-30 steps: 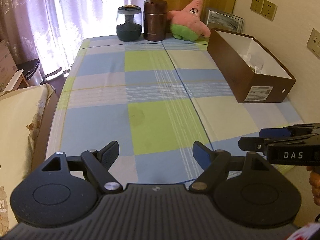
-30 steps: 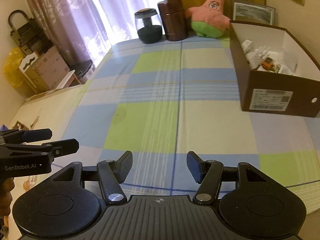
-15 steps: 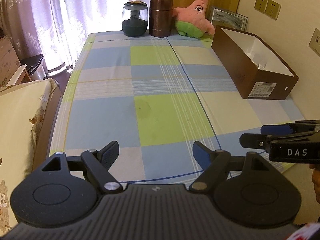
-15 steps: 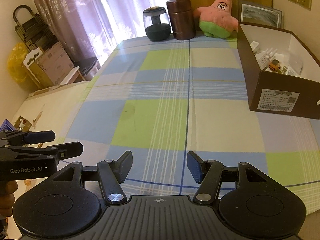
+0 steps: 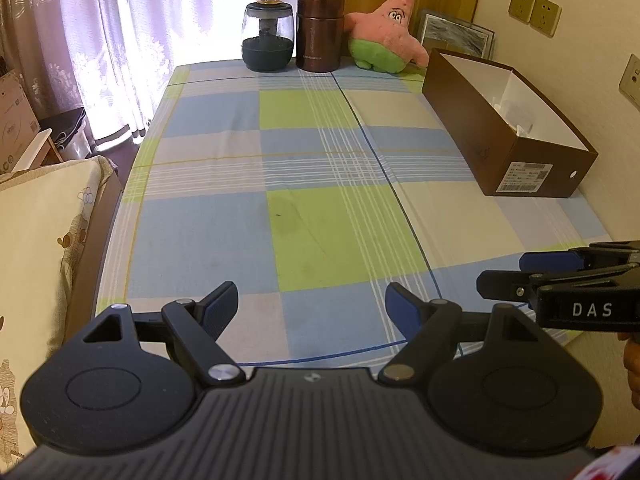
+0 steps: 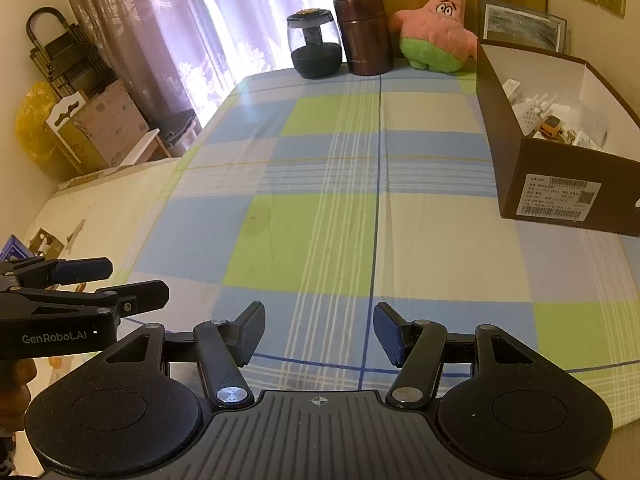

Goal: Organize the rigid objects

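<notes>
Over the near edge of the tabletop (image 5: 208, 232), as seen from the left wrist, the left tool (image 5: 312, 308) is held with its jaws apart and nothing between them; only checked cloth shows in the gap. At the right edge of this view the right tool (image 5: 520, 276) is seen side-on beside it, clear of the cloth. The brown cardboard box (image 5: 480, 136) stands along the right side of the tabletop by the wall, and from here little of its contents can be made out. A dark glass jar (image 5: 266, 42), a brown canister (image 5: 320, 32) and a pink star plush (image 5: 386, 36) are lined up at the far end, well apart from both tools. From the right wrist, the right tool (image 6: 319, 330) is likewise shown with its jaws standing apart and empty, and the left tool (image 6: 120, 284) enters at the left. In this view the small rigid objects (image 6: 548, 122) are seen already lying inside the box, white pieces and a yellowish one among them; no loose item is visible on the cloth. The sorting is therefore judged to be at its end or between picks. If a piece is to be taken from the box, it is best approached from above the open top, with the jaws kept clear of the cardboard wall and closed only once one piece alone is framed between the pads.
</notes>
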